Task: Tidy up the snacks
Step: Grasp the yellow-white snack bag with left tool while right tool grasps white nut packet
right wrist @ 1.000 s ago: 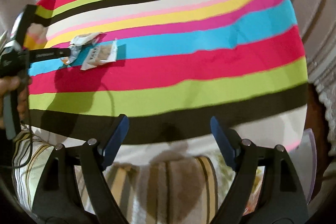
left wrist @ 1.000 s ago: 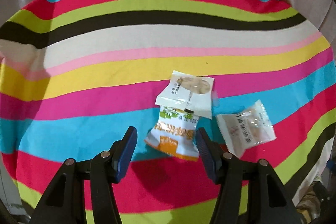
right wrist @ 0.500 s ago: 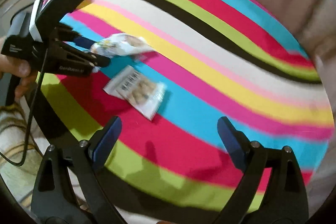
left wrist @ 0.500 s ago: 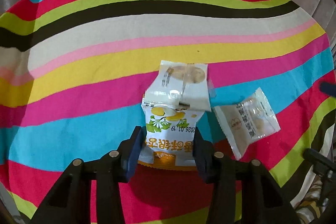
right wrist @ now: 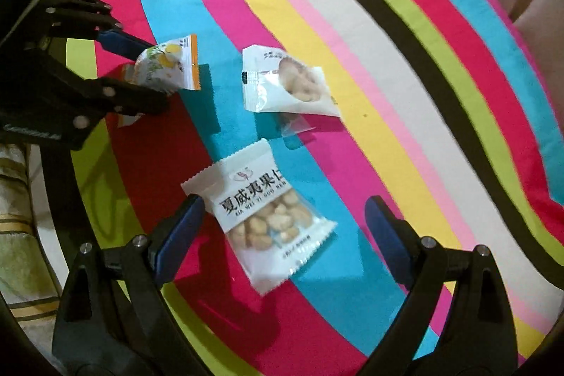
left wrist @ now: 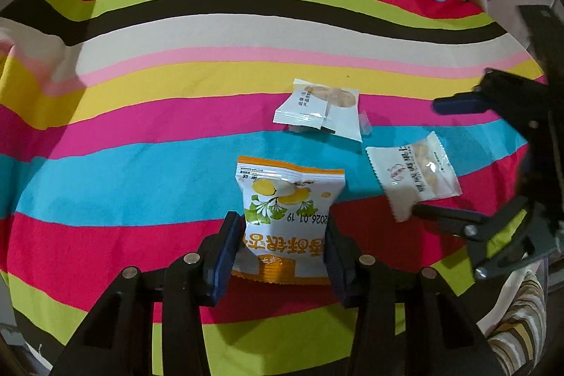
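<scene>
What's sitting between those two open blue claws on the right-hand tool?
The nut packet with clear window, lying flat on the striped cloth, sits inside the open right gripper, nearer its left finger and apparently not touching either. The right wrist view shows this best.

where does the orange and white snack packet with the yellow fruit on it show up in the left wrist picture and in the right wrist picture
Left wrist view: the orange and white packet is at lower centre, clamped in the left gripper.
Right wrist view: it is at upper left, standing on edge in that gripper.
Shared landmark: the white macadamia packet, to the right of the held packet in the left view and low centre, between the open right gripper fingers, in the right view.
</scene>
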### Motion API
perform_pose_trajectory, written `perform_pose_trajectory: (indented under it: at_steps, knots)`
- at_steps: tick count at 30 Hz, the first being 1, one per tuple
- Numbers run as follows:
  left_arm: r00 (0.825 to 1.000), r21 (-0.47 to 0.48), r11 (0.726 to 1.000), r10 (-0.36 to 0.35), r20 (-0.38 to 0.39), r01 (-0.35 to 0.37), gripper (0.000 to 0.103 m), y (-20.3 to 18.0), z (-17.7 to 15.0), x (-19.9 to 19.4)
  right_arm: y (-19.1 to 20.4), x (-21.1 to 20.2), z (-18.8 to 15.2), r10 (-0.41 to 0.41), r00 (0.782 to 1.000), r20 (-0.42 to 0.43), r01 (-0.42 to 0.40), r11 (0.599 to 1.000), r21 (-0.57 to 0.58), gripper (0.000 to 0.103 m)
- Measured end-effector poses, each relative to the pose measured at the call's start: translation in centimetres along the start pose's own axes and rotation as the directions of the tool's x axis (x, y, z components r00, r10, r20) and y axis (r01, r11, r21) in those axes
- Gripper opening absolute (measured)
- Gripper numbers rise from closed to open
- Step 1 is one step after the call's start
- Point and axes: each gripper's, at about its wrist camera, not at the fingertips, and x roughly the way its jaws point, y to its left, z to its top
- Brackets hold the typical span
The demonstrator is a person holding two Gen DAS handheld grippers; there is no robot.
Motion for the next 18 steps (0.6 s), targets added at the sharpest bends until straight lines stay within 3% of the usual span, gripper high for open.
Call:
perform_pose_trajectory:
  at_steps: [2,3,7,12,18]
  knots:
    - [1.000,-0.003,1.000,-0.005,0.002,0.005,0.046,-0.1,-0.2,-0.2,-0.2,1.0,0.2,0.024,1.000,-0.010,-0.024,0.999,0.028,0.087]
    - [1.000,-0.003,1.000,-0.005,0.002,0.005,0.046,-0.2,0.1,0.1,-0.3,1.4,0.2,0.040,0.999,-0.019,-0.039,0.998,0.046,0.077]
    - [1.000,-0.004,1.000,-0.012,0.005,0.012,0.046,-0.6,0.3,0.2,-1.5,1.6,-0.3,0.152,0.988,0.016,-0.152,0.971,0.187,0.056]
    - [1.000,-0.001,1.000,-0.022,0.007,0.022,0.046,-1.1,0.1,-0.1,-1.0,1.1,-1.6,0.086,0.996,0.023,-0.089,0.949,0.302,0.053]
    - [1.000,0.015,1.000,-0.025,0.007,0.025,0.046,-2.6,-0.6,-0.3,0.7,-0.9,-4.6,-0.015,1.000,-0.014,0.020,0.888,0.460,0.052]
